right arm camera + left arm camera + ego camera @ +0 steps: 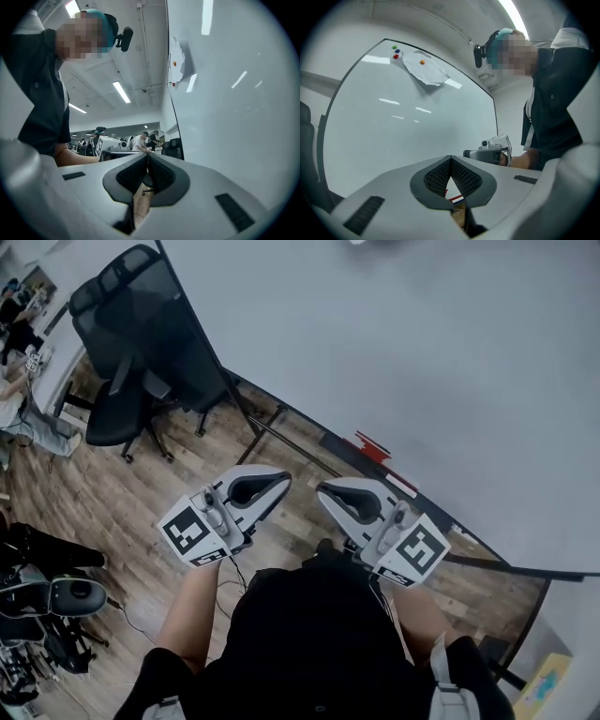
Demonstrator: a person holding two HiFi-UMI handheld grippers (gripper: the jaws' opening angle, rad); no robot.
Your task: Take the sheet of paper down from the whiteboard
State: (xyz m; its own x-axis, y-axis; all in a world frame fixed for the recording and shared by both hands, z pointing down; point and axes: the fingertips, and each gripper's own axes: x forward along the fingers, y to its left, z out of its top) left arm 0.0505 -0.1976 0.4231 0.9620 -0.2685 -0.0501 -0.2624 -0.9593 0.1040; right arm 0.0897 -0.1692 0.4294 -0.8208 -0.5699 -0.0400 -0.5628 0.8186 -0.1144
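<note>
Both clenched empty, my left gripper (451,161) and right gripper (147,159) could rip the crumpled white paper sheet (426,71) (top edge of the whiteboard (408,136)) under its orange magnet (422,62).

A wide, glossy white whiteboard (422,352) walls off the whole front. Open air lies between its face and the left gripper (277,484) and right gripper (328,491). They are held side by side and near each other, fingers closed on nothing.

The board's face is bare up to the crumpled white sheet of paper (425,70) near its top edge. A small round orange magnet (422,62) sits on the sheet. A red magnet (396,56), a blue magnet (397,51) and a green magnet (394,47) crowd just beside its upper left corner.

Low down, a small red object (372,446) sits at the board's lower edge, and black metal frame bars (272,427) cross above the wooden plank floor (112,493). A black mesh office chair (131,362) blocks the left side.
</note>
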